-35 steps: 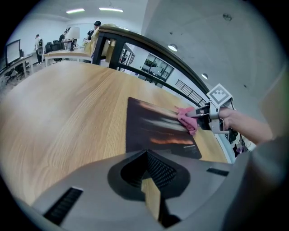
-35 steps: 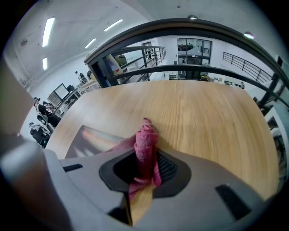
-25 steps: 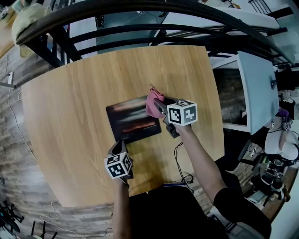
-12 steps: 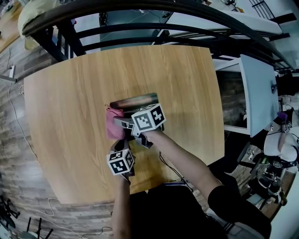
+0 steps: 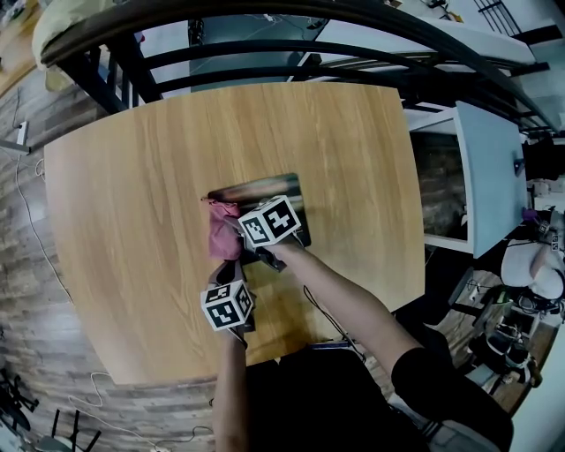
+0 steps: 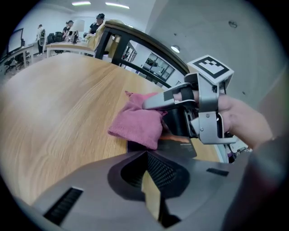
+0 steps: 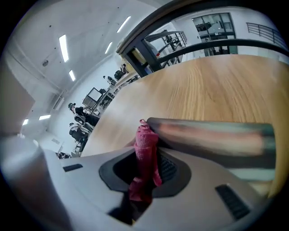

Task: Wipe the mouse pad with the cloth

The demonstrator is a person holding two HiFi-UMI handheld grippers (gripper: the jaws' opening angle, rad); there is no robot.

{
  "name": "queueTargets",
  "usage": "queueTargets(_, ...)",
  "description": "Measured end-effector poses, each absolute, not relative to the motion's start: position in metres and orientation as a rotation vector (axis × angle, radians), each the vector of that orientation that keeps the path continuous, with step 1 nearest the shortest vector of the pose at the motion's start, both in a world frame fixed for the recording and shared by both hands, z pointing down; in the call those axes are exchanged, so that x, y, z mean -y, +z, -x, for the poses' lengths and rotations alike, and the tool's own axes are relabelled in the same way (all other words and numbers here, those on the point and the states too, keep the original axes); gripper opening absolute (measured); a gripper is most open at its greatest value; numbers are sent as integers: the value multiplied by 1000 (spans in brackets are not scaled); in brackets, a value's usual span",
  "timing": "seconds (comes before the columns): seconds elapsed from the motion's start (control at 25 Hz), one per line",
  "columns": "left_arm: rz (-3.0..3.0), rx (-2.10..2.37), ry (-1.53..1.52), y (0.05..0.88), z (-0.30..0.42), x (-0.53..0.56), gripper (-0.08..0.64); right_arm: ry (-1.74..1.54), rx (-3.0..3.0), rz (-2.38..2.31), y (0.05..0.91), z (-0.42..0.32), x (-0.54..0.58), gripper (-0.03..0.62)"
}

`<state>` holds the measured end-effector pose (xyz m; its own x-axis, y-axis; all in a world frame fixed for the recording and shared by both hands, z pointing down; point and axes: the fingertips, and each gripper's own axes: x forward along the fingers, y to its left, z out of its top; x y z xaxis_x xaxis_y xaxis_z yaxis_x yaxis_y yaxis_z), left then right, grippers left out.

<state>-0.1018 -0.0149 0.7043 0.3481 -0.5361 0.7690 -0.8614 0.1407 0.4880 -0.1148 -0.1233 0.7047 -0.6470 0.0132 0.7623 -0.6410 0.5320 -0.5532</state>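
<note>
A dark mouse pad (image 5: 265, 186) lies in the middle of the round wooden table (image 5: 132, 203). My right gripper (image 5: 235, 237) is shut on a pink cloth (image 5: 222, 233), which rests bunched on the pad's left end and hangs over onto the wood. The right gripper view shows the cloth (image 7: 145, 155) pinched between the jaws, with the pad (image 7: 212, 137) stretching away to the right. My left gripper (image 5: 229, 274) is at the pad's near left corner, jaws closed on the pad's edge (image 6: 178, 148). The cloth (image 6: 135, 122) lies just ahead of it.
A black curved railing (image 5: 291, 22) runs past the table's far side. A white desk panel (image 5: 485, 168) stands to the right. A thin black cable (image 5: 320, 311) lies on the wood near the front edge. People sit at distant desks (image 7: 79, 119).
My right gripper has swept the cloth across the pad from its right end to its left end and stopped there. The left gripper has held its place at the pad's near corner.
</note>
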Motion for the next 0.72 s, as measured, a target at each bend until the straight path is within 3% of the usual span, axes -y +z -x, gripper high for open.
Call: queueTargets(0.72, -1513, 1322, 391, 705, 103, 15, 21, 1140, 1985, -770, 706, -27, 162, 77)
